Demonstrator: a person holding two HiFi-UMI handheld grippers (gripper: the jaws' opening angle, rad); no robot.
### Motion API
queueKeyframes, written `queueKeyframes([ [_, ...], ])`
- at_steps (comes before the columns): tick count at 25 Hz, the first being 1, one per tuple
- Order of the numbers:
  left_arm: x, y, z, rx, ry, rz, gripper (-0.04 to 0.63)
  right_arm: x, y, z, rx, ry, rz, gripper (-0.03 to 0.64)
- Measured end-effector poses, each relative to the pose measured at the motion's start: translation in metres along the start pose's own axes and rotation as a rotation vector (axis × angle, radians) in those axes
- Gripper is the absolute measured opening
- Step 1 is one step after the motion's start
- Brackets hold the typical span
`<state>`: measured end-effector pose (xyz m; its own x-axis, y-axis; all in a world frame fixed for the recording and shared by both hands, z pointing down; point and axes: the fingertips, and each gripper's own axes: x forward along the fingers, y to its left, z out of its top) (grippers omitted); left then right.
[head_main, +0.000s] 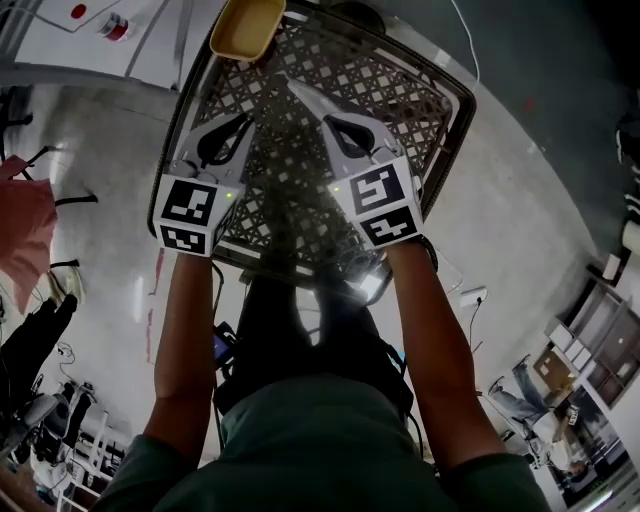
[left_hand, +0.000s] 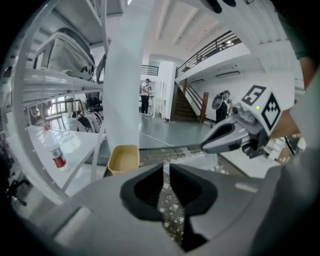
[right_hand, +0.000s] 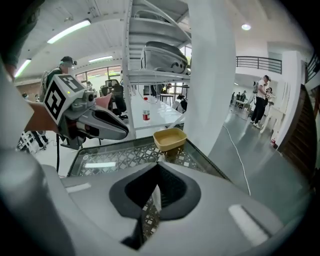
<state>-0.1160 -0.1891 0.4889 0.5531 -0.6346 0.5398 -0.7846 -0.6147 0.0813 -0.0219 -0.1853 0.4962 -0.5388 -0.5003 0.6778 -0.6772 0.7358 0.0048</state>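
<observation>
Bottle (left_hand: 56, 156), red label, far left, upright on a white bench (left_hand: 75, 145) beneath a metal rack (left_hand: 47, 80). It stands well apart from the grippers.

Left gripper (head_main: 243, 120) is next, held over the left half of the table (head_main: 420, 110), which is a glass top on a dark lattice base. Its jaws are drawn together with only a thin slit between the tips and nothing in it. It aims at the far edge. I can't tell if it touches the glass. The marker cube sits at its rear, with a bare forearm behind.

Tray (head_main: 247, 27) is yellow, shallow and empty inside. It sits on the table's far edge near the far-left corner, ahead of the left gripper's tips and apart from them. A white column (left_hand: 122, 75) rises just behind the tray. Further back, a person (left_hand: 145, 95) stands on the grey floor near the stairs (left_hand: 187, 102).

Right gripper (head_main: 298, 90) is held over the table's middle, just beside the left gripper and not touching it. Its jaws are closed tip to tip and empty. It is angled left toward the tray, with its tips short of the tray and a gap of glass between. In the head view its tips reach further up the table than the left gripper's. The marker cube is at its rear and a forearm follows.

Far right, a white cable (right_hand: 240, 155) runs along the floor past the table's right edge. A power strip (head_main: 470, 297) lies on the floor on the near-right side. Another person (right_hand: 261, 100) stands in the distance by a railing.
</observation>
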Motion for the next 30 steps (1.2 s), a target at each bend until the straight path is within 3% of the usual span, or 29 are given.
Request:
queueKeyframes([
  [12, -0.018, -0.012, -0.006, -0.001, -0.008, 0.0, 0.038, -0.018, 0.021, 0.001, -0.004, 0.002, 0.024, 0.002],
  [16, -0.019, -0.018, -0.014, -0.007, -0.003, -0.009, 0.04, 0.006, 0.04, -0.045, 0.046, 0.127, 0.097, 0.013],
  [18, -0.017, -0.022, -0.018, -0.009, 0.002, -0.018, 0.04, 0.024, 0.054, -0.081, 0.078, 0.221, 0.139, 0.072],
  [20, -0.015, -0.024, -0.024, -0.011, 0.011, -0.026, 0.04, 0.039, 0.063, -0.111, 0.098, 0.288, 0.154, 0.08],
  [30, -0.005, -0.022, -0.061, -0.039, 0.051, -0.041, 0.039, 0.073, 0.064, -0.151, 0.123, 0.35, 0.099, 0.08],
])
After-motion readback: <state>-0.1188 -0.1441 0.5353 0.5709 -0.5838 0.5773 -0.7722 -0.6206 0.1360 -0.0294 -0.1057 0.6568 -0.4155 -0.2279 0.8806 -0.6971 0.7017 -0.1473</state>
